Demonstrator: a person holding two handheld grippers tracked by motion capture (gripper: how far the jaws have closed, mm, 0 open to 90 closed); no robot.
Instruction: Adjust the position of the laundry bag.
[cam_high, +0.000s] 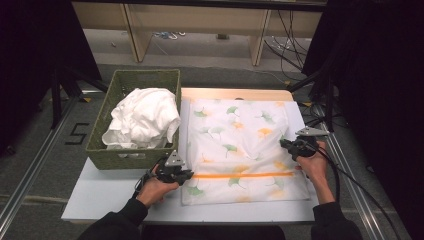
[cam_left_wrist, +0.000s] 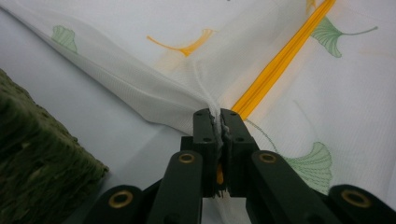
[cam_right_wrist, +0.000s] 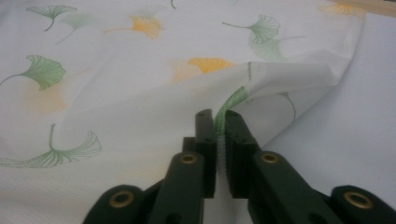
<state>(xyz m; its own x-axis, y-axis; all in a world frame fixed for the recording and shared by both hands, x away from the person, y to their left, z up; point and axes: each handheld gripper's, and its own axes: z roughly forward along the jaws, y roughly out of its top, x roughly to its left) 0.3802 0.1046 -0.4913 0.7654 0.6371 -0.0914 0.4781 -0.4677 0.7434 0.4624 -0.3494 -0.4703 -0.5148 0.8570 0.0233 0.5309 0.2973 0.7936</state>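
Two grippers clamp one white mesh laundry bag (cam_high: 240, 150) printed with green and orange ginkgo leaves, lying flat on a white table (cam_high: 100, 195). At the near left, the left gripper (cam_high: 186, 175) has its jaws closed on the bag's left edge beside the end of an orange zipper (cam_high: 242, 175); the left gripper view shows the fabric (cam_left_wrist: 154, 93) pinched between the black jaw tips (cam_left_wrist: 217, 122), with the zipper (cam_left_wrist: 280, 58) running away to the far right, detail too small to make out from above. Farther back at the right, the right gripper (cam_high: 286, 143) is shut on the bag's right edge, where its own view shows a lifted fold (cam_right_wrist: 280, 88) caught in the jaws (cam_right_wrist: 219, 126). Both forearms are cut off at the bottom of the high view. At the far left, just beside the bag, one green woven basket (cam_high: 112, 150) holds a crumpled white cloth (cam_high: 142, 117); how many pieces it contains cannot be told.
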